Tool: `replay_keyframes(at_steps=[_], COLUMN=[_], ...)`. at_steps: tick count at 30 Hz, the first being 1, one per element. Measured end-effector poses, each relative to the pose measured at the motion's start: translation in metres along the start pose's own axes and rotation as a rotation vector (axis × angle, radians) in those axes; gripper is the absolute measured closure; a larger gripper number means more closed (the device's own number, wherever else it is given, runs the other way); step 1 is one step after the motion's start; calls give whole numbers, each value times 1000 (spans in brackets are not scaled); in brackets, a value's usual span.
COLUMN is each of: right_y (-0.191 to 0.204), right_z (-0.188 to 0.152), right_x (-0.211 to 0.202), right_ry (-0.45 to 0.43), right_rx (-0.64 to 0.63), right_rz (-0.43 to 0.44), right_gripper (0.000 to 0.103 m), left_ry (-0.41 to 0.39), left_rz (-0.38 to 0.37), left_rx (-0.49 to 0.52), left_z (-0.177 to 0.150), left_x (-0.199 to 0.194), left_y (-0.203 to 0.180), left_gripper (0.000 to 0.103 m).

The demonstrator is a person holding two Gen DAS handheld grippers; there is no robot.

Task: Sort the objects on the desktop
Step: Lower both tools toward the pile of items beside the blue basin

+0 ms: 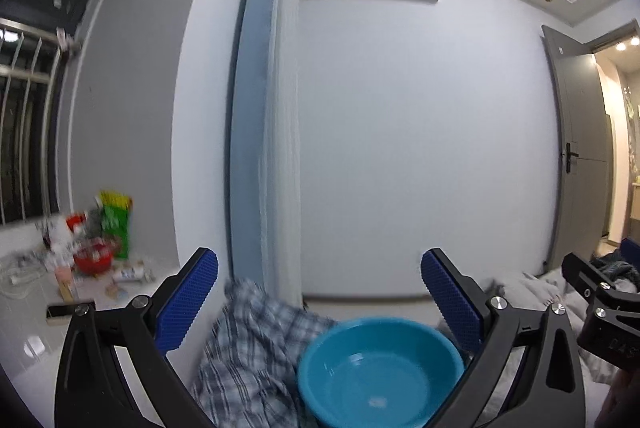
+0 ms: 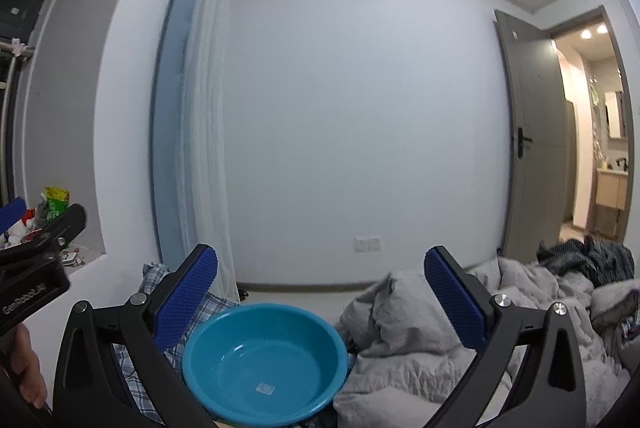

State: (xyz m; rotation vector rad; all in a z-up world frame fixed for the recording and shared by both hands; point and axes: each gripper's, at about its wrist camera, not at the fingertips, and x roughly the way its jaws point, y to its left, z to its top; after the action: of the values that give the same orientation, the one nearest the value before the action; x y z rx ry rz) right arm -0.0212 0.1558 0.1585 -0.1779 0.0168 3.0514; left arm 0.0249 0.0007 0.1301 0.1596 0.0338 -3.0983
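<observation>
Blue basin sits on plaid cloth beside grey bedding; left gripper and right gripper both gape wide, empty

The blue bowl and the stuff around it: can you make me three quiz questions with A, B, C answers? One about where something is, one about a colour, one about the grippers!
1. What lies just right of the blue bowl in the right wrist view?
A. a crumpled grey blanket
B. a red bowl
C. a book

2. What colour are the pads on the gripper fingers?
A. yellow
B. blue
C. pink

3. How do the two grippers stand?
A. both shut on the bowl
B. one holds cloth
C. both open, holding nothing

Answers:
1 A, the grey blanket lies beside the bowl's right rim.
2 B, each pad is blue.
3 C, the left gripper and right gripper have fingers spread wide with nothing between.
</observation>
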Motion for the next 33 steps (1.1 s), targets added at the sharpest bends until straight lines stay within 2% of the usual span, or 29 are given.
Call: replay_keyframes(at_steps=[2,5,9,11,13,15,17,22,27,33], right_y=[0,-1,-5,-10,-14,-18,-18,-12,-8,-5], right_z=[-3,-11,-29,-40,-46,-51,-58,-72,-87,-105], right_x=[4,5,-3,-3,10,25,29,39,57,73], right_ry=[49,118,112,125,215,290,322,370,437,531], right_rx=[-1,-16,-24,9,55,102,117,73,64,10], right_rz=[14,17,-14,21,82,127,146,115,109,86], right_gripper=[0,0,0,0,0,0,0,0,0,0], left_ry=[46,89,140,206,248,269,266,294,462,453], left_rz=[-14,5,-11,-11,-24,-28,-34,-42,-80,-3], left_rx=[-11,-6,-7,8,25,31,25,-10,-58,42], left_z=[-6,-17,-43,-55,-65,-69,-71,-80,-106,-113], left_x=[4,10,16,27,34,39,40,50,89,94], left_y=[5,8,14,12,8,2,1,0,-3,-11], left_gripper=[0,0,0,0,0,0,0,0,0,0])
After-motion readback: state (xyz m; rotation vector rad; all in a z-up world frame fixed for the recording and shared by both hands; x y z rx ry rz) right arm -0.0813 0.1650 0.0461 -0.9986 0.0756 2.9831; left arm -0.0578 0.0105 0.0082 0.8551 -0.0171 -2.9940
